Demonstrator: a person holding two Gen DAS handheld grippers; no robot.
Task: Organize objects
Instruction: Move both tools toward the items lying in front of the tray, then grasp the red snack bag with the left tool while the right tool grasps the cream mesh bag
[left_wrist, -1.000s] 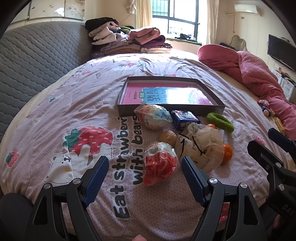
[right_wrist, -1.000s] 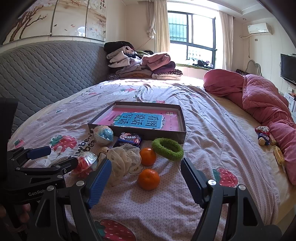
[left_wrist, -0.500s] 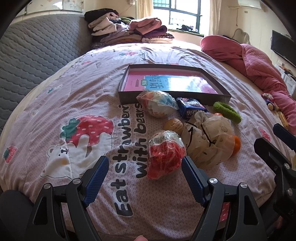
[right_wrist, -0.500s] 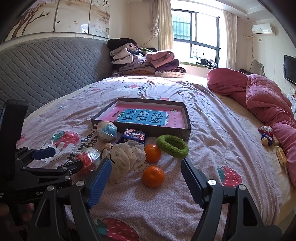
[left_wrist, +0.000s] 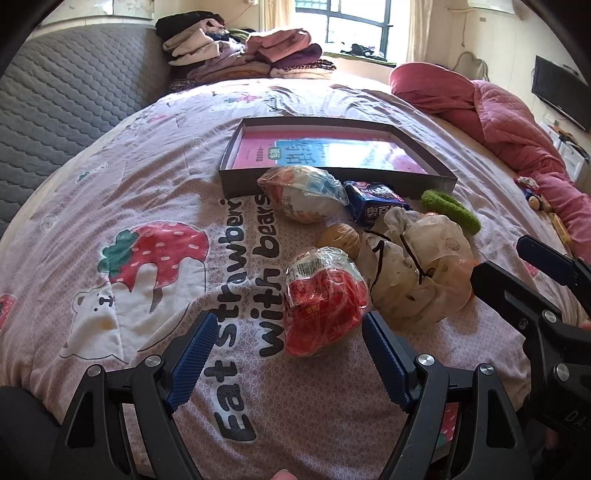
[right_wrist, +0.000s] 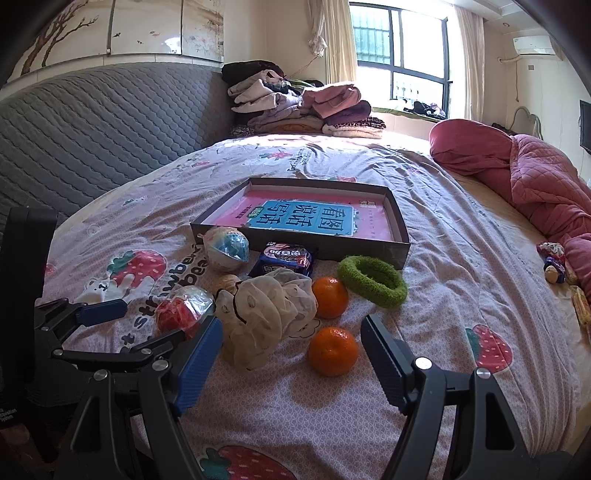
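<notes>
Closer now than a second ago, my left tongs (left_wrist: 286, 356) gape apart just short of the red snack bag (left_wrist: 325, 301) on the bed (left_wrist: 110, 155); my right tongs (right_wrist: 291, 354) gape above an orange (right_wrist: 333, 350); box (right_wrist: 400, 240) beyond.

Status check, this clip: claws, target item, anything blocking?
Left claw open, lined up on red wrapped ball. Right claw open, empty, near orange. Cloth pouch crowds ball's right side.

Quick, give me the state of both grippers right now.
Left gripper: open, holding nothing, the red wrapped ball just ahead between its fingers.
Right gripper: open, holding nothing, the nearer orange in front of it.
</notes>
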